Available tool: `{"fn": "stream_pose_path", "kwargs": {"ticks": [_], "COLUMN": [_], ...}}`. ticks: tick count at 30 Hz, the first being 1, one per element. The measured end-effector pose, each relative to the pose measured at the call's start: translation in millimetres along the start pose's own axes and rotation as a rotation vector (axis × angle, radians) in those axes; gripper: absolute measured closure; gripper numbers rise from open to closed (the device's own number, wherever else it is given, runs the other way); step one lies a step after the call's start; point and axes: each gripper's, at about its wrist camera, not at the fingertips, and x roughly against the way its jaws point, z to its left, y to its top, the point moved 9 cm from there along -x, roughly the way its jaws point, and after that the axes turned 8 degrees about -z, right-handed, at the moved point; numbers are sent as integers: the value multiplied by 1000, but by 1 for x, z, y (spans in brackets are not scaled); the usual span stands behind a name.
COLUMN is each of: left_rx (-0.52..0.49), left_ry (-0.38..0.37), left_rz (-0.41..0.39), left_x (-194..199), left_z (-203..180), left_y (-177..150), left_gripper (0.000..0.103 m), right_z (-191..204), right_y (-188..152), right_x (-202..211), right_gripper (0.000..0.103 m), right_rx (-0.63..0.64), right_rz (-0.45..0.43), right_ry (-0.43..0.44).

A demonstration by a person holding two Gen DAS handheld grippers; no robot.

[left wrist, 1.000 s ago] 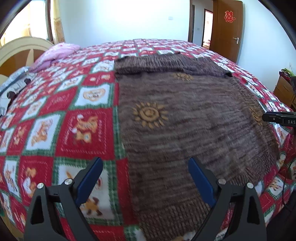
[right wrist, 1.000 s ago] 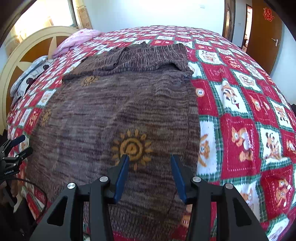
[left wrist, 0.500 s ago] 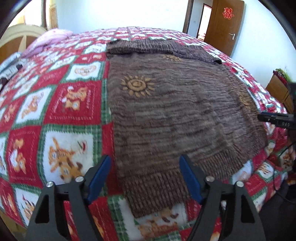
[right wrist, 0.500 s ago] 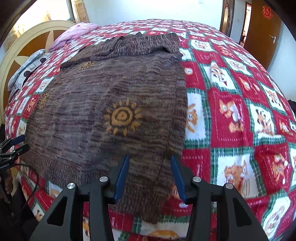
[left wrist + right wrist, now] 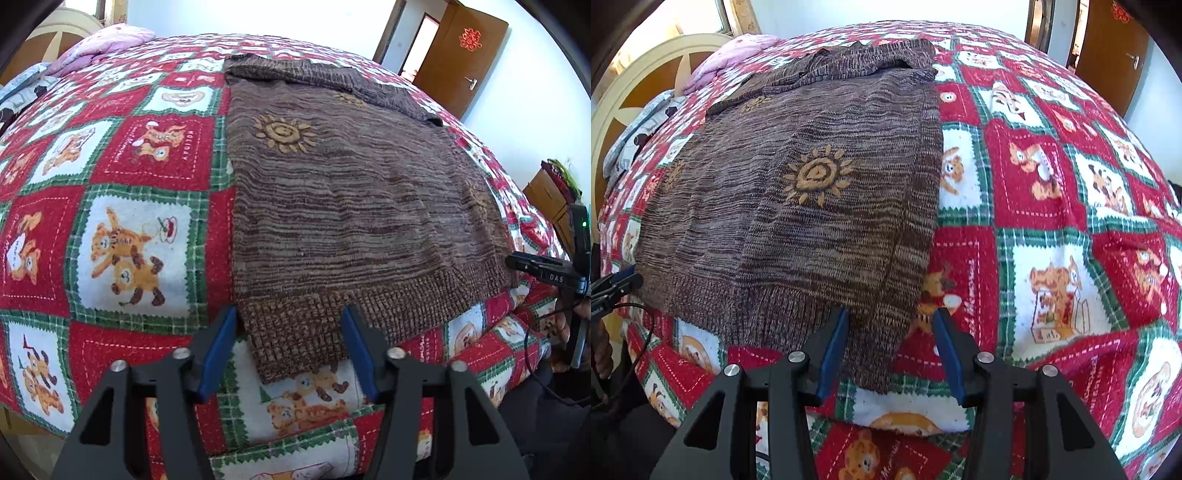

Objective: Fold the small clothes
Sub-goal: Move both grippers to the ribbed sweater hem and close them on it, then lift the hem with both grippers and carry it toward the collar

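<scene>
A brown knitted sweater (image 5: 351, 206) with orange sun motifs lies flat on the red, green and white quilt (image 5: 129, 240), its sleeves folded across the far end. My left gripper (image 5: 289, 314) hovers over the sweater's near left hem corner. Its jaws are closing with the ribbed hem between them, and the pads stand clear of the knit. In the right wrist view the sweater (image 5: 798, 221) shows its near right hem corner between the half-open jaws of my right gripper (image 5: 891, 314), not pressed. Each gripper shows at the edge of the other's view.
The quilt (image 5: 1052, 221) drops over the bed's near edge just under both grippers. A pink pillow (image 5: 103, 44) and a cream headboard (image 5: 639, 85) are at the far left. A brown door (image 5: 465, 55) and a wooden nightstand (image 5: 550, 199) stand to the right.
Both grippers have drawn back from the sweater's middle to its near hem and tilted further down. The left jaws have narrowed a lot. The right jaws keep the same gap.
</scene>
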Motion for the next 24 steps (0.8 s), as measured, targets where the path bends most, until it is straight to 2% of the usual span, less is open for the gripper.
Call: {"fn": "stream_pose_path", "kwargs": {"ticks": [1,3,5,7,8,9,14,17,19,20,21,22,23,24], "left_rx": [-2,-3,-10,-25,-35,-52,-52,-34,-20,-9,0,9,13,14], "left_ry": [3,2,-5,-25,-36,-36,-38,-21,-5,-9,-18,-31,-54,-83], "left_rz": [0,1,0,-4,-7,-13,-13,-15,-13,-10,-8,-9,-11,-11], "left_x": [0,0,1,2,2,3,2,2,0,-1,-2,-2,-1,1], "left_z": [1,1,-1,-5,-8,-11,-11,-7,-3,-1,-1,-1,-2,-4], "left_y": [0,-1,0,0,0,0,2,2,2,2,1,1,1,2], "left_gripper": [47,57,62,77,88,89,90,81,70,65,66,68,88,94], "right_z": [-1,-3,-4,-4,-5,-5,-3,4,5,4,4,5,5,3], "right_y": [-1,-4,-6,-8,-9,-9,-11,-14,-14,-14,-12,-12,-11,-9], "right_x": [0,2,3,4,4,5,6,7,5,5,6,7,9,12], "right_gripper": [54,54,54,54,54,54,54,54,54,63,92,99,99,99], "right_rx": [-12,-25,-37,-44,-47,-51,-64,-62,-54,-58,-53,-56,-66,-70], "right_rz": [1,3,5,6,4,2,6,11,0,-2,-10,-14,-24,-39], "right_ry": [8,13,21,27,29,31,57,85,80,73,70,87,94,95]}}
